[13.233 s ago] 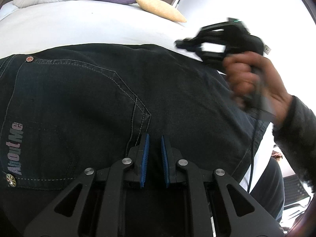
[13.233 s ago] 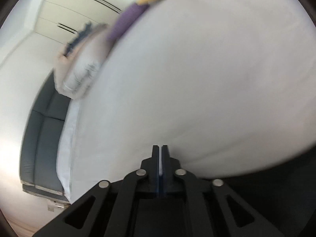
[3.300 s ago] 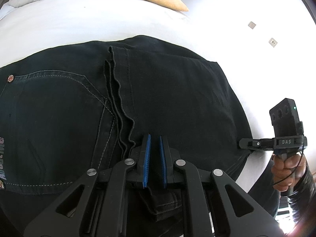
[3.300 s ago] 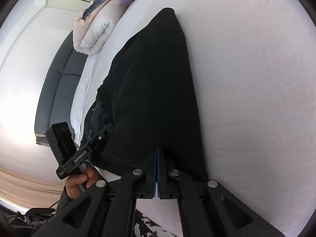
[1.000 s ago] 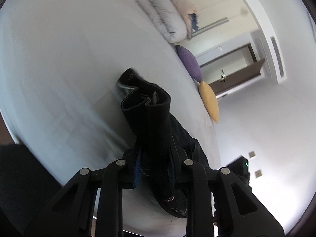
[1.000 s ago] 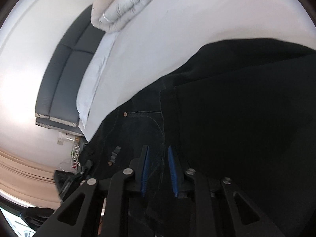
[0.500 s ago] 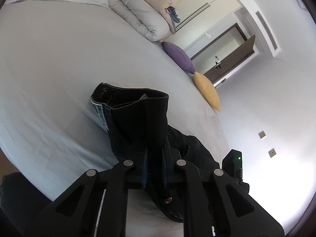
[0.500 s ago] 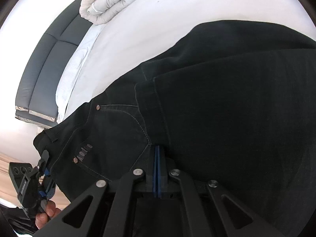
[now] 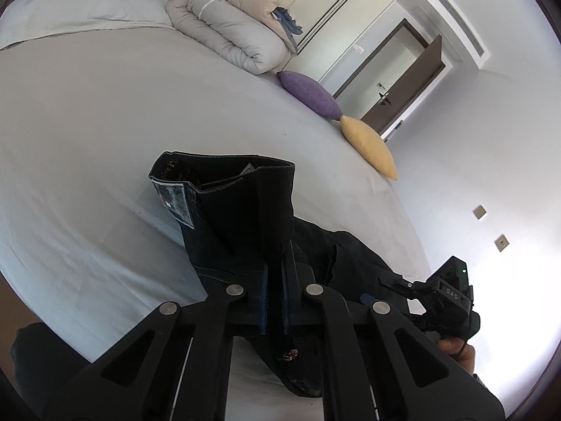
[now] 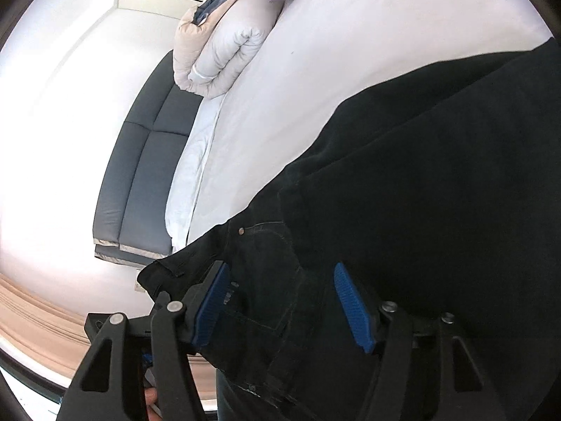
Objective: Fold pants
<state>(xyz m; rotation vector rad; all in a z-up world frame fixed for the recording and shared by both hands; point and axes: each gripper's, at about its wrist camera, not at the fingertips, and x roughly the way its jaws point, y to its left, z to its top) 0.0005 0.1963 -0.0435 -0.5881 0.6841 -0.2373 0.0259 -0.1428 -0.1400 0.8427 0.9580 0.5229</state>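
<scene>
The dark denim pants [image 9: 238,217] are lifted by the waistband off the white bed [image 9: 87,122]. My left gripper [image 9: 275,280] is shut on that waistband fold, and an inner label shows at its left edge. The rest of the pants [image 10: 420,193] lies spread flat on the sheet. My right gripper [image 10: 280,301] hovers over the back-pocket area. Its jaws are opening and stand wide, with the blue pads [image 10: 350,308] clear of the cloth. The right gripper's black housing [image 9: 448,294] and the hand holding it show low on the right of the left wrist view.
A rolled duvet [image 9: 228,24], a purple pillow [image 9: 308,93] and a yellow pillow [image 9: 368,147] lie along the bed's far side. A grey padded headboard [image 10: 140,182] borders the bed. An open door [image 9: 403,84] stands behind the pillows.
The left gripper has closed fully on the waistband, raised it and rolled. The right gripper shut for a moment on the pants, then opened wide and slid across them.
</scene>
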